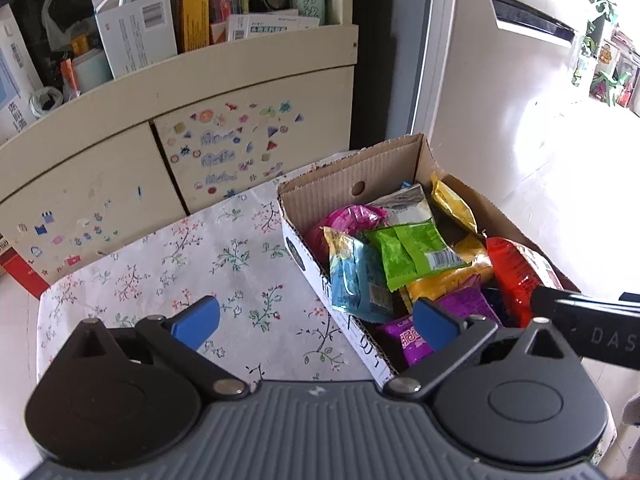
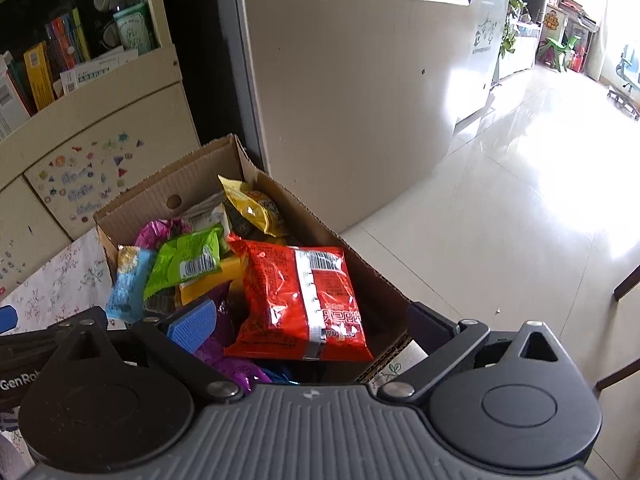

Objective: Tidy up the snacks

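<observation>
An open cardboard box (image 1: 352, 168) (image 2: 160, 184) sits at the right end of a floral tablecloth (image 1: 200, 264). It holds several snack packets: red (image 1: 516, 276) (image 2: 296, 300), green (image 1: 412, 252) (image 2: 184, 260), light blue (image 1: 356, 276) (image 2: 128, 284), yellow (image 1: 452, 200) (image 2: 252, 208) and purple (image 1: 408, 336). My left gripper (image 1: 316, 324) is open and straddles the box's near left wall, one finger over the cloth, the other over the purple packet. My right gripper (image 2: 312, 332) is open, and the red packet lies loose between its fingers. Its right finger is outside the box wall.
A cream cabinet with stickers (image 1: 224, 152) stands behind the table, under a shelf crammed with boxes (image 1: 136, 28). A fridge (image 2: 360, 100) stands to the right of the box, beside glossy floor (image 2: 520, 200). The table's left edge (image 1: 40, 300) drops off.
</observation>
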The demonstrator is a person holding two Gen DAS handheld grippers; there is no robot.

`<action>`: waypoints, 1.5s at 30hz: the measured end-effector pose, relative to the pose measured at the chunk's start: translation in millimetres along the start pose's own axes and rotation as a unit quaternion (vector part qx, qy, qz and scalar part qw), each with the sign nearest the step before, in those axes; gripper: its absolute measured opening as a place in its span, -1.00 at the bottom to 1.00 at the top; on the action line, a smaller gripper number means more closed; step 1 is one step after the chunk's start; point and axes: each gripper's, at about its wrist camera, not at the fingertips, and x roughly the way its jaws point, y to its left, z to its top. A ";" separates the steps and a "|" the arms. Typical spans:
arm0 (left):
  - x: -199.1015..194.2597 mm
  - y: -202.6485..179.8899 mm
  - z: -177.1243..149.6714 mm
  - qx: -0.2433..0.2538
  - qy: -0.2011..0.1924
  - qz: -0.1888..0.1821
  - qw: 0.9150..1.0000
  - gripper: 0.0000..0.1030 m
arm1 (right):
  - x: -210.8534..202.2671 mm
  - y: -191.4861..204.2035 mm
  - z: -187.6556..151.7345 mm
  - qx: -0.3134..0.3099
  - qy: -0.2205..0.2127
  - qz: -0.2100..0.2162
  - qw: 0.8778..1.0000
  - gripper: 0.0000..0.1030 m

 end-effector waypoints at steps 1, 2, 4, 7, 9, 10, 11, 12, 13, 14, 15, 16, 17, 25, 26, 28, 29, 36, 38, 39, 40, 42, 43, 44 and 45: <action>0.9 -0.3 0.0 -0.002 0.002 0.001 1.000 0.98 | 1.6 0.5 -0.1 -0.002 0.003 -0.002 1.000 1.00; 1.3 -0.8 0.0 -0.002 0.002 0.002 1.000 0.98 | 3.0 1.0 -0.2 -0.003 0.007 -0.005 1.000 1.00; 2.2 -2.7 0.4 0.002 0.003 0.007 1.000 0.98 | 5.7 0.6 0.1 -0.002 0.014 -0.009 1.000 1.00; 3.8 -4.9 1.2 0.005 0.003 0.015 1.000 0.98 | 7.9 0.1 0.9 0.003 0.019 -0.012 1.000 1.00; 4.9 -5.8 1.5 0.005 0.004 0.019 1.000 0.98 | 8.5 1.3 1.2 0.002 0.019 -0.016 1.000 1.00; 5.5 -5.9 1.4 0.005 0.006 0.022 1.000 0.98 | 9.2 2.0 1.2 0.000 0.020 -0.017 1.000 1.00; 6.2 -5.9 1.5 0.004 0.007 0.023 1.000 0.98 | 10.1 2.7 1.2 -0.001 0.021 -0.019 1.000 1.00; 7.1 -5.7 1.4 0.004 0.009 0.025 1.000 0.98 | 11.0 3.3 1.0 -0.002 0.023 -0.022 1.000 1.00; 8.1 -5.7 1.3 0.004 0.010 0.027 1.000 0.98 | 11.6 3.7 0.6 -0.002 0.024 -0.024 0.999 1.00; 8.7 -5.9 1.2 0.005 0.011 0.029 1.000 0.98 | 11.9 3.7 0.1 -0.002 0.026 -0.026 0.999 1.00; 9.4 -6.3 1.1 0.006 0.012 0.031 0.999 0.98 | 12.4 4.3 -0.2 -0.003 0.027 -0.027 0.999 1.00; 10.1 -6.8 1.3 0.009 0.012 0.035 0.999 0.97 | 12.9 4.7 -0.3 -0.004 0.027 -0.028 0.999 1.00; 10.5 -7.1 1.5 0.010 0.013 0.037 0.999 0.97 | 13.0 5.4 -0.6 -0.006 0.028 -0.029 0.999 1.00; 12.6 -10.1 2.6 0.020 0.014 0.050 0.998 0.97 | 14.0 6.8 0.0 -0.010 0.030 -0.032 0.999 1.00; 12.9 -10.2 2.6 0.021 0.014 0.051 0.998 0.97 | 14.7 6.9 0.7 -0.011 0.030 -0.031 0.999 1.00; 13.7 -10.2 2.7 0.020 0.016 0.051 0.998 0.97 | 15.0 6.7 1.4 -0.012 0.031 -0.032 0.999 1.00; 14.0 -9.9 2.8 0.020 0.016 0.050 0.998 0.97 | 15.0 6.8 1.5 -0.012 0.031 -0.032 0.999 1.00; 13.7 -11.0 3.0 0.023 0.016 0.055 0.998 0.97 | 15.4 7.0 2.3 -0.014 0.032 -0.032 0.999 1.00; 14.5 -10.3 3.1 0.021 0.019 0.053 0.998 0.97 | 15.3 7.0 2.3 -0.014 0.032 -0.033 0.999 1.00; 14.7 -10.2 3.1 0.020 0.020 0.052 0.998 0.97 | 15.3 7.0 2.2 -0.014 0.032 -0.033 0.999 1.00; 14.7 -10.1 3.2 0.021 0.020 0.053 0.998 0.97 | 15.2 7.1 2.2 -0.014 0.032 -0.033 0.999 1.00; 14.7 -10.6 3.5 0.023 0.019 0.054 0.998 0.97 | 15.2 7.1 2.3 -0.014 0.032 -0.033 0.999 1.00; 14.4 -10.7 3.7 0.024 0.018 0.054 0.998 0.97 | 15.2 7.2 2.3 -0.014 0.032 -0.033 0.999 1.00; 14.4 -11.0 4.0 0.024 0.018 0.055 0.998 0.97 | 15.2 7.2 2.3 -0.014 0.032 -0.033 0.999 1.00; 14.2 -11.2 4.1 0.024 0.018 0.055 0.998 0.97 | 15.1 7.1 2.2 -0.015 0.032 -0.033 0.999 1.00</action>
